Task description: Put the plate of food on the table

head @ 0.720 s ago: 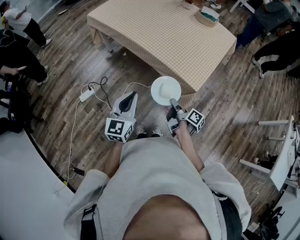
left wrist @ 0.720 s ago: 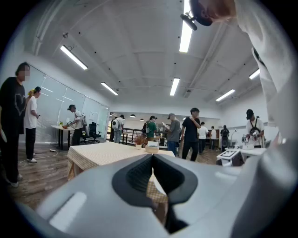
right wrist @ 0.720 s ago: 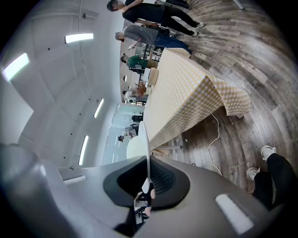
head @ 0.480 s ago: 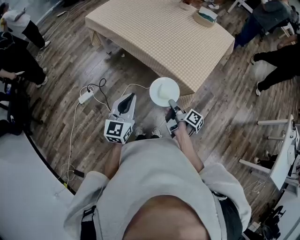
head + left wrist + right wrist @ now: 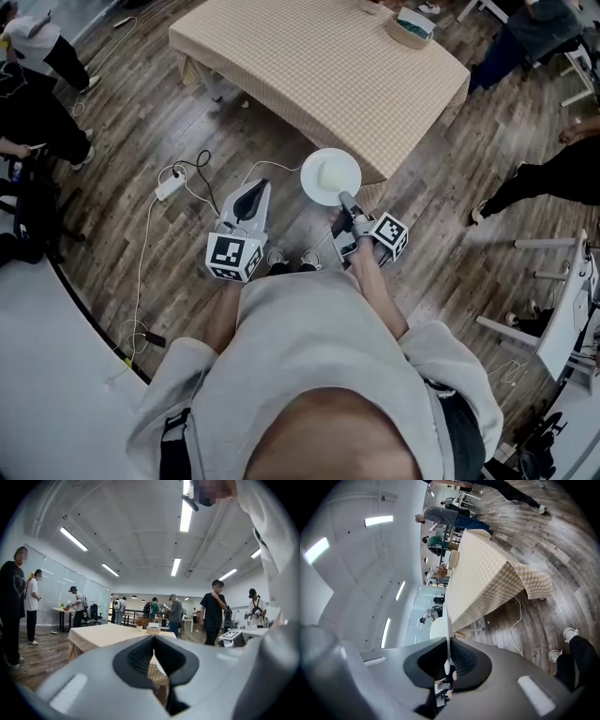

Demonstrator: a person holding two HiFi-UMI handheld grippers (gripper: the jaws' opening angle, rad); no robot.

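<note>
one plate (image 5: 330, 176), pinched by its rim in the right gripper (image 5: 345, 201), hangs just short of the table (image 5: 319, 75) corner. left gripper (image 5: 253, 192) clenched, empty. advise: hold plate level and carry it over the cloth before lowering.

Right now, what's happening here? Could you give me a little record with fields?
Table: checked cloth, a small container at its far end
Plate: white, held in the air beside the table's near corner, not set down
Right gripper: jaws shut on the plate's rim
Left gripper: jaws together, nothing held
</note>
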